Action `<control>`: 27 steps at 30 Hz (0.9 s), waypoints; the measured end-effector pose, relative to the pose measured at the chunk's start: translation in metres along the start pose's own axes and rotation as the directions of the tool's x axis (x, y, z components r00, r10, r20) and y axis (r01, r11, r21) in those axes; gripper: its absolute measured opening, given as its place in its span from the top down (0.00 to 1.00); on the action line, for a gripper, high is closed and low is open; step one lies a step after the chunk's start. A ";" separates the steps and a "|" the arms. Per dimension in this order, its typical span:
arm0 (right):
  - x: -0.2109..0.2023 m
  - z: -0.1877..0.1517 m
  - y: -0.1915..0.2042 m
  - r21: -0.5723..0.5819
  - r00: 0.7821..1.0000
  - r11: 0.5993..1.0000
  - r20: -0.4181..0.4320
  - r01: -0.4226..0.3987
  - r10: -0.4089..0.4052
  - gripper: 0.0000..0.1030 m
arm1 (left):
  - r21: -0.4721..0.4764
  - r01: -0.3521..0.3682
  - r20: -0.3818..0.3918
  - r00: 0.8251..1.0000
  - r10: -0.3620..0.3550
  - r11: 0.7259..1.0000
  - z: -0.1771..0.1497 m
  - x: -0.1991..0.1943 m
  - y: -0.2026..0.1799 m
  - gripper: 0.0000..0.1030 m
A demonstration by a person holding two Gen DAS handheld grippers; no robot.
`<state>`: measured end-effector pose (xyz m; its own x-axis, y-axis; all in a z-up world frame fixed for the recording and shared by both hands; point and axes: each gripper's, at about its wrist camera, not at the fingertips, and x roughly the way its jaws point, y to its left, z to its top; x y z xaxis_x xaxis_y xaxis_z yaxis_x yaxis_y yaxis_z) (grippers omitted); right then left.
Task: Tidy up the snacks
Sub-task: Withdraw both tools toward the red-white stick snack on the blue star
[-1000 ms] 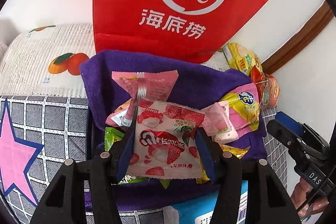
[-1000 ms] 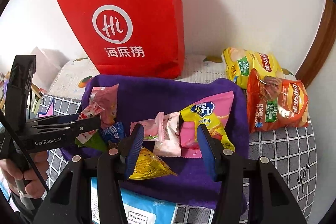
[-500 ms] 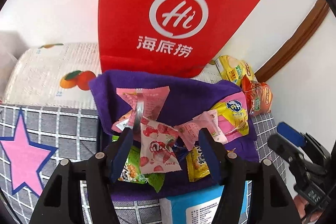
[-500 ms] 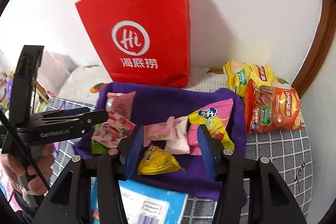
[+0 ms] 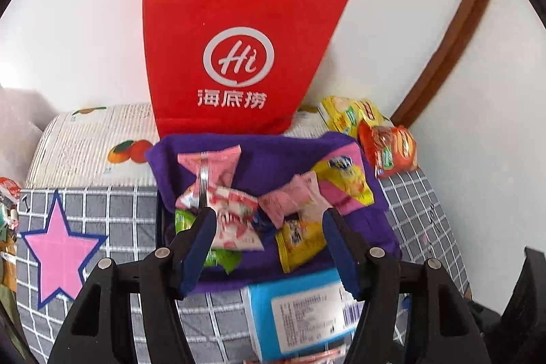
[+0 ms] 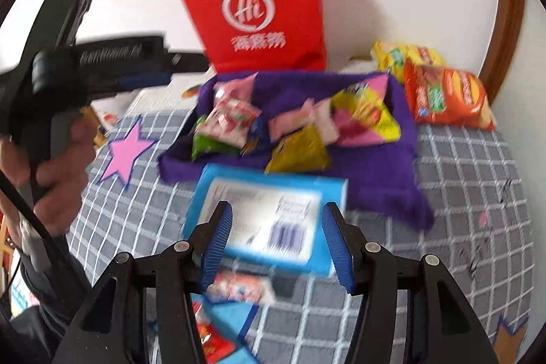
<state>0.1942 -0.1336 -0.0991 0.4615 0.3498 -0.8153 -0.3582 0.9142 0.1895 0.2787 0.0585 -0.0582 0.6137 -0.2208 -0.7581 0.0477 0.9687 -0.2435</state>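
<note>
Room: white wall behind, with a brown wooden strip at the right; a red paper bag [image 5: 235,46] stands against the wall.
Surface: grey checked cloth [image 6: 477,193] with a pink star [image 5: 59,249]; I cannot tell if a desk or a bed is under it.
Snacks: most lie in a heap on a purple towel [image 5: 273,156], just in front of the red bag.
Blue box [image 6: 273,220]: flat on the cloth, touching the near edge of the towel.
Chip bags [image 6: 447,94]: yellow and orange, off the towel, at its far right corner.
Left tongs [image 5: 269,244]: apart, with nothing between the pads; the heap lies straight ahead and lower.
Right tongs [image 6: 276,244]: apart and empty, above the blue box.
Nearer hand: I think the right one is nearer the box.
Box's long side: it runs across the gap of the right tongs and looks wider than the gap.
Next move, my guess: the right tongs would have to turn or open more to take it.
</note>
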 end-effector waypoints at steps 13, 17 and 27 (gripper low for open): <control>0.043 -0.055 0.058 -0.196 0.990 0.971 -0.043 -0.141 0.135 0.55 | -0.073 -0.060 -0.024 0.998 0.059 0.996 -0.095 -0.030 0.065 0.40; 0.062 -0.058 0.063 -0.236 0.990 0.964 -0.091 -0.127 0.108 0.55 | -0.088 -0.071 -0.051 0.997 0.066 0.994 -0.115 -0.030 0.076 0.40; 0.078 -0.092 0.054 -0.251 0.977 0.963 -0.207 -0.098 0.046 0.55 | -0.119 -0.032 -0.082 0.996 0.023 0.992 -0.140 -0.027 0.087 0.40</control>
<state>0.1367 -0.0760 -0.2029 0.2664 0.3410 -0.9015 -0.5935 0.7950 0.1253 0.1559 0.1332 -0.1442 0.5482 -0.2073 -0.8103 -0.0663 0.9550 -0.2892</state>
